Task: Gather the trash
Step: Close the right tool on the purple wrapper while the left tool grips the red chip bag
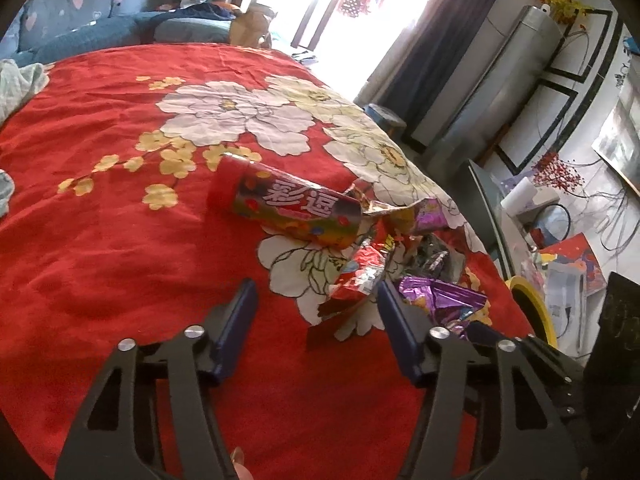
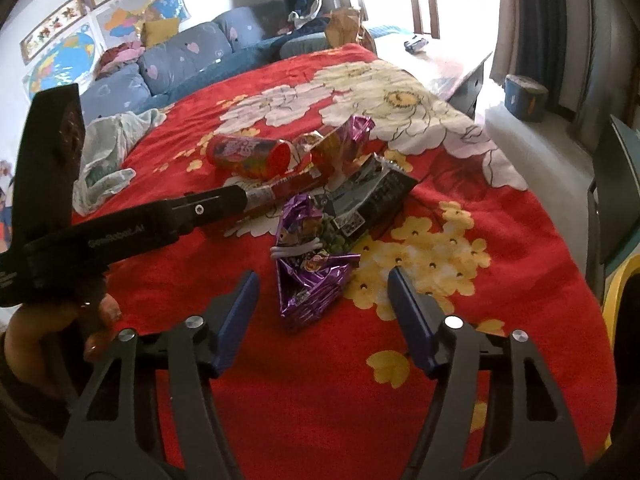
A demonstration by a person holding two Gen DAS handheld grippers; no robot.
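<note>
A heap of trash lies on a red flowered cloth [image 1: 120, 240]. It holds a red printed candy tube [image 1: 288, 208] on its side, a red foil wrapper [image 1: 356, 280], a purple foil wrapper [image 2: 312, 280], a black packet [image 2: 372, 196] and a gold-purple wrapper [image 2: 344, 140]. My left gripper [image 1: 316, 300] is open; the red wrapper lies between its fingers, close to the right one, and the left finger stands clear of it. My right gripper [image 2: 322, 292] is open around the purple wrapper, with neither pad pressing on it. In the right wrist view the left gripper [image 2: 248, 198] reaches in from the left towards the red wrapper [image 2: 292, 186].
A pale crumpled cloth [image 2: 108, 152] lies at the far left of the red cloth. The cloth's edge drops off at the right beside a yellow rim [image 1: 536, 304] and floor clutter. A blue sofa [image 2: 180, 60] stands behind. A hand [image 2: 100, 320] holds the left gripper.
</note>
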